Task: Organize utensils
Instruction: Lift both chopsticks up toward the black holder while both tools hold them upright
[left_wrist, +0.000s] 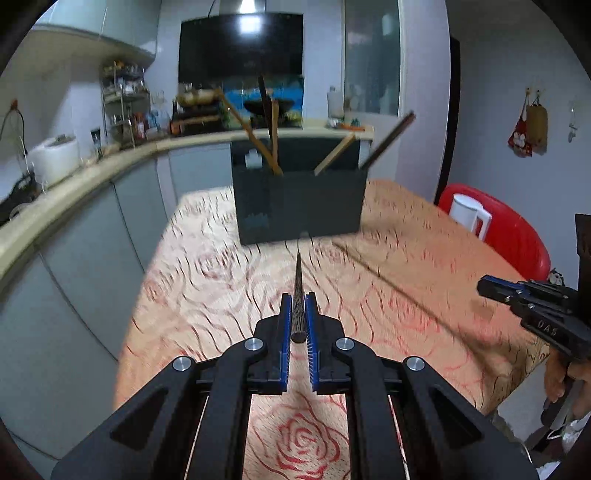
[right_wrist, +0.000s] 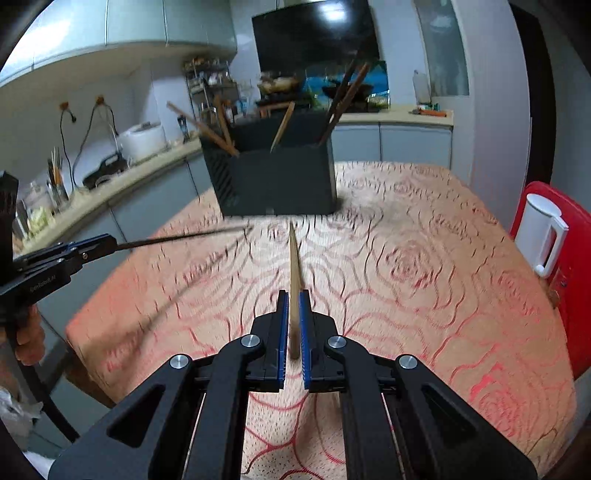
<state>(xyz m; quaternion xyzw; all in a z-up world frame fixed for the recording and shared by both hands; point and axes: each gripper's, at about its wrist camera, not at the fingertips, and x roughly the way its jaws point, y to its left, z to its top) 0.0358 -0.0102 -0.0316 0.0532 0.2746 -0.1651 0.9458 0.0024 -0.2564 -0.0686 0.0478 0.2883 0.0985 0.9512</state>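
A dark chopstick (left_wrist: 298, 284) is gripped between the blue pads of the left tool (left_wrist: 298, 317), its tip pointing toward the black utensil holder (left_wrist: 299, 206) that stands at the far side of the tabletop (left_wrist: 207, 280). A pale wooden chopstick (right_wrist: 293, 266) is clamped likewise in the right tool (right_wrist: 293, 314), also aimed at the holder. Both sticks are held above the rose-patterned cloth, short of the holder. Several chopsticks are already seen leaning in the holder's compartments, dark ones to one side and pale ones elsewhere.

The step in hand is judged to be carrying each stick to the holder and dropping it in. For this to go well, each stick should be raised above the rim and tipped point-down over a matching compartment, and the grip should be loosened only once the tip is inside; the two tools are best brought in one after the other so that they do not cross.

The dark stick's side profile and the left tool's closure are shown only in the right wrist view; the right tool's flank is shown only in the left wrist view, where its stick cannot be made out.
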